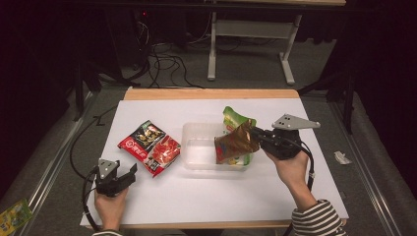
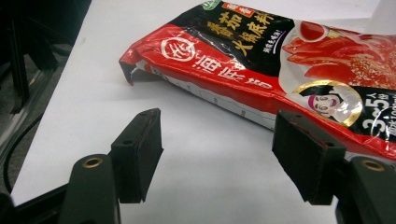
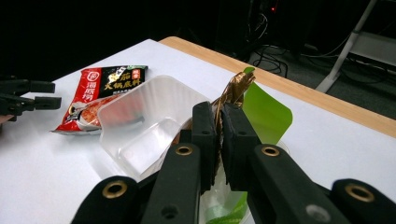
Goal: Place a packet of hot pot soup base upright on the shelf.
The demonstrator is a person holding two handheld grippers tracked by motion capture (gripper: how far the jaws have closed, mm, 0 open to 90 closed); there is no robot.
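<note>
My right gripper (image 1: 254,132) is shut on the top edge of a brown foil packet (image 1: 235,143), which hangs tilted over the right end of a clear plastic tray (image 1: 196,147). In the right gripper view the foil (image 3: 236,88) rises from between the nearly closed jaws (image 3: 218,121). A green packet (image 1: 235,118) leans behind it at the tray's right end. A red and black sauce packet (image 1: 150,147) lies flat left of the tray. My left gripper (image 1: 132,172) rests near the front left, open, its jaws (image 2: 217,158) just short of the red packet (image 2: 261,60).
The white table top ends in a wooden far edge (image 1: 211,93). A small green-yellow packet (image 1: 12,216) lies on the floor at the front left, and a white scrap (image 1: 342,157) on the floor at the right. Cables and a desk frame stand behind the table.
</note>
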